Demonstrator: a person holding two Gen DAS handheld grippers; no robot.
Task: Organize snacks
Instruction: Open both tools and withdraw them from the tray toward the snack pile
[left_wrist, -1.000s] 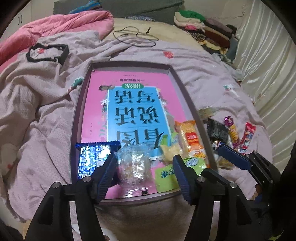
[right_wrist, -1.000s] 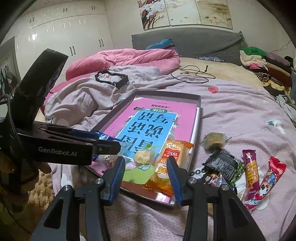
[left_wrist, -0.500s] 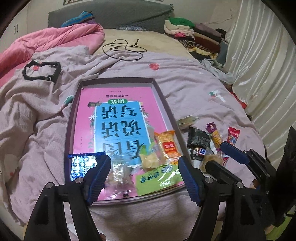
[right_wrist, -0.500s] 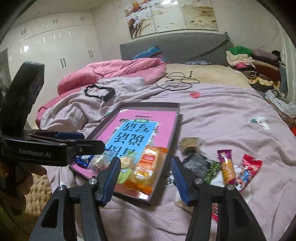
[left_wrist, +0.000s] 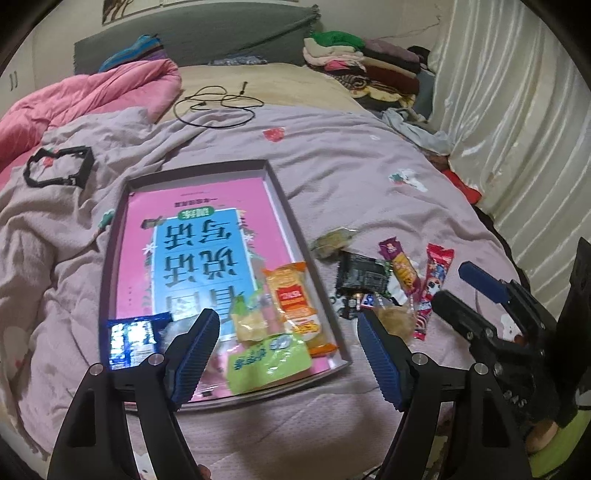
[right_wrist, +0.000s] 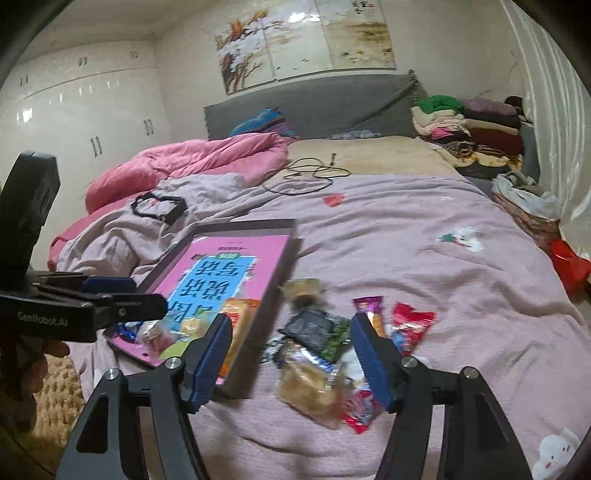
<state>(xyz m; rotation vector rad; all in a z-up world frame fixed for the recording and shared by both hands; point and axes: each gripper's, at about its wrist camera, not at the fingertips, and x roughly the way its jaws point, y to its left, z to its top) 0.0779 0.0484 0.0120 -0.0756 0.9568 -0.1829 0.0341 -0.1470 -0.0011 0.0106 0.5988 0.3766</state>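
Both claws hang wide apart, gripping nothing. The left claw (left_wrist: 288, 354) sits over the near end of the tray (left_wrist: 110, 258), where a blue packet (left_wrist: 135, 341), a green pouch (left_wrist: 267, 363), a pale yellow snack (left_wrist: 249, 325) and an orange packet (left_wrist: 295, 299) lie on the pink book (left_wrist: 199, 236). The right claw (right_wrist: 290, 360) hovers above the loose pile on the bed (right_wrist: 443, 266), just right of the tray: a clear bag of tan snacks (right_wrist: 310, 384) nearest, a black packet (right_wrist: 312, 328) behind it, a purple stick (right_wrist: 371, 308) and a red wrapper (right_wrist: 410, 323) to the right.
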